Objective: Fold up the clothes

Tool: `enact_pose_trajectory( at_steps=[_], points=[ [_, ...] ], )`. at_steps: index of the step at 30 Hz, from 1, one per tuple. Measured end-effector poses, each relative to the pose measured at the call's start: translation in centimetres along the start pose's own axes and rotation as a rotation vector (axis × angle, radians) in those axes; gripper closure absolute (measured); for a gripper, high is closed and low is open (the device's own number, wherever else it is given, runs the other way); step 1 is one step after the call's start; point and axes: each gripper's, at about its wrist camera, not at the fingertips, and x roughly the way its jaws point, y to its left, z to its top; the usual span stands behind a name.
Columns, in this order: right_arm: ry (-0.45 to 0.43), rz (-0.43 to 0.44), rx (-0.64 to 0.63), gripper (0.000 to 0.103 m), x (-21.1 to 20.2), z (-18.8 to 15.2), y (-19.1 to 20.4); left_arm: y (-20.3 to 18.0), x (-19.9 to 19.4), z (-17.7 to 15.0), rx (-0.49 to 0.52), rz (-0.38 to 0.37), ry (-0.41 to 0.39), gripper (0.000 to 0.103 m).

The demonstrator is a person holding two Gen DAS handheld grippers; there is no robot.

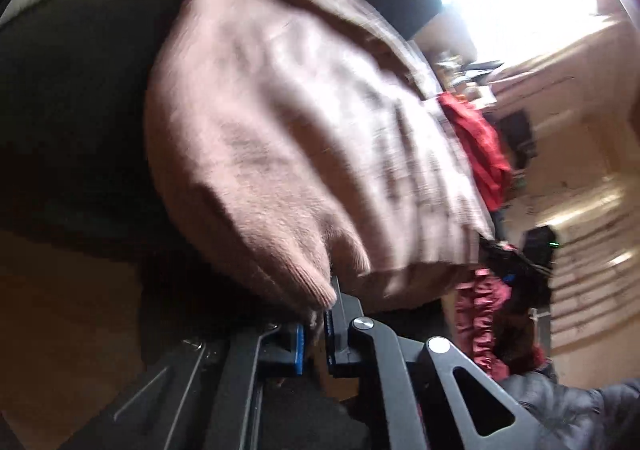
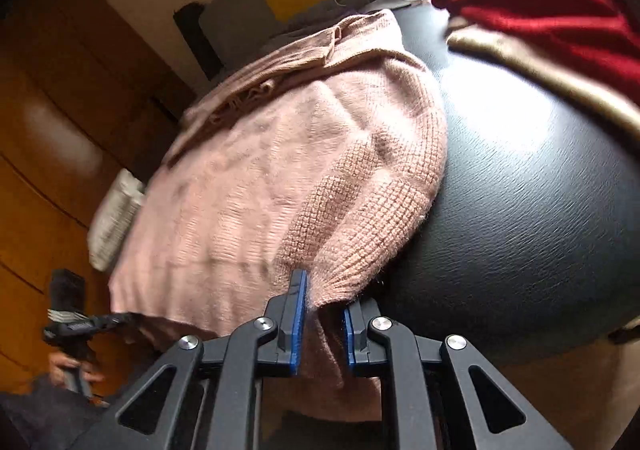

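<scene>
We have the pink sweater (image 2: 280, 178) spread over a rounded black leather-look surface (image 2: 540, 190), which may be a seat or cushion rather than a worktop; we cannot tell which. It lies directly ahead of both tools, its long axis running away from the right tool (image 2: 322, 326) toward the ribbed collar end far from us. The right tool stands at the near hem, its blue-lined jaws apart with a fold of the cuff or hem corner hanging between them, not pinched. The left tool (image 1: 314, 334) sits at the other near edge; its jaws stand close with a narrow gap, a rolled ribbed edge resting right at the tips, but blur keeps us from saying whether cloth is clamped, so we cannot tell. Both tools look about equally near the hem, one at each side; that pairing is what the coming move turns on, since the hem would travel along the long axis toward the collar.

The knit is thick, soft and fuzzy, a waffle texture on the sleeve and ribbing at the edges; we judge it will drape heavily and cling to the grippy surface. A red garment (image 2: 552, 6) lies beyond on the right, over a beige one (image 2: 540, 66); a pale folded cloth (image 2: 116, 218) sits on the left.
</scene>
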Motion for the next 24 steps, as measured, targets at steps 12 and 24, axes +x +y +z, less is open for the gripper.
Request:
enact_pose_trajectory(
  at_steps=[12, 24],
  points=[
    [0.004, 0.365, 0.176, 0.087, 0.7, 3.2, -1.9, -1.9, -4.2, 5.8, 0.099, -0.244, -0.132, 0.098],
    [-0.072, 0.471, 0.151, 0.087, 2.3, 13.4, 0.6, -3.9, -3.7, 19.2, 0.169, -0.376, -0.281, 0.098]
  ],
)
